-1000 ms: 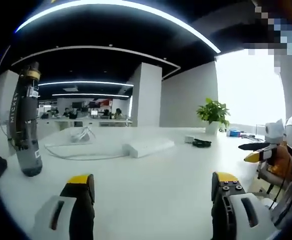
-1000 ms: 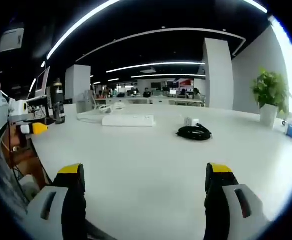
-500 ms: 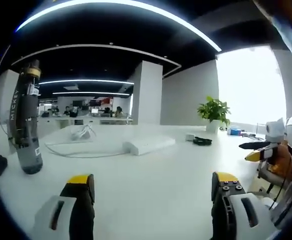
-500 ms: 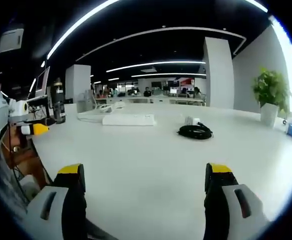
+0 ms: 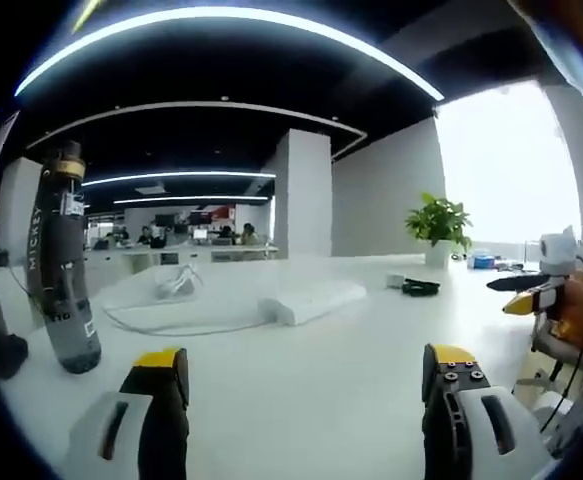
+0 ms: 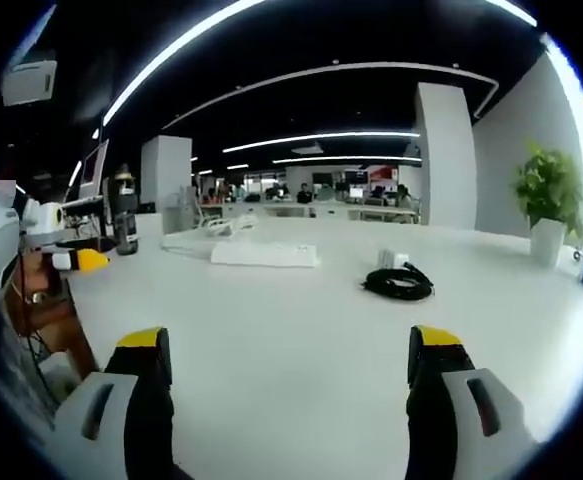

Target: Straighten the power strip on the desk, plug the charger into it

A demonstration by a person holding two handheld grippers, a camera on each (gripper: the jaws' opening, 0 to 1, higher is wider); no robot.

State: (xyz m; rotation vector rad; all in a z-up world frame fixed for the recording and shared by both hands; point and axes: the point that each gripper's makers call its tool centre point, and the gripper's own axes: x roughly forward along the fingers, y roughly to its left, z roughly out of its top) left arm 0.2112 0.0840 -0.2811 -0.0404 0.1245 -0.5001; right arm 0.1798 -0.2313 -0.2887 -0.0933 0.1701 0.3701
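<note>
Both cameras sit low over the white tabletop [image 5: 301, 400], each looking level along its own jaws across it toward the open office behind. The left gripper view looks from beside the dark bottle [image 5: 63, 270], the right gripper view from farther along the same edge. Both take in the power strip [image 5: 314, 299], well off, the coiled black cable [image 6: 399, 284] and the potted plant [image 6: 549, 200].

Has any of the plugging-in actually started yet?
Not yet. Nothing looks done: the power strip lies untouched and the charger sits apart, cable coiled. Left gripper and right gripper are open and empty. Straightening and plugging remain.
</note>
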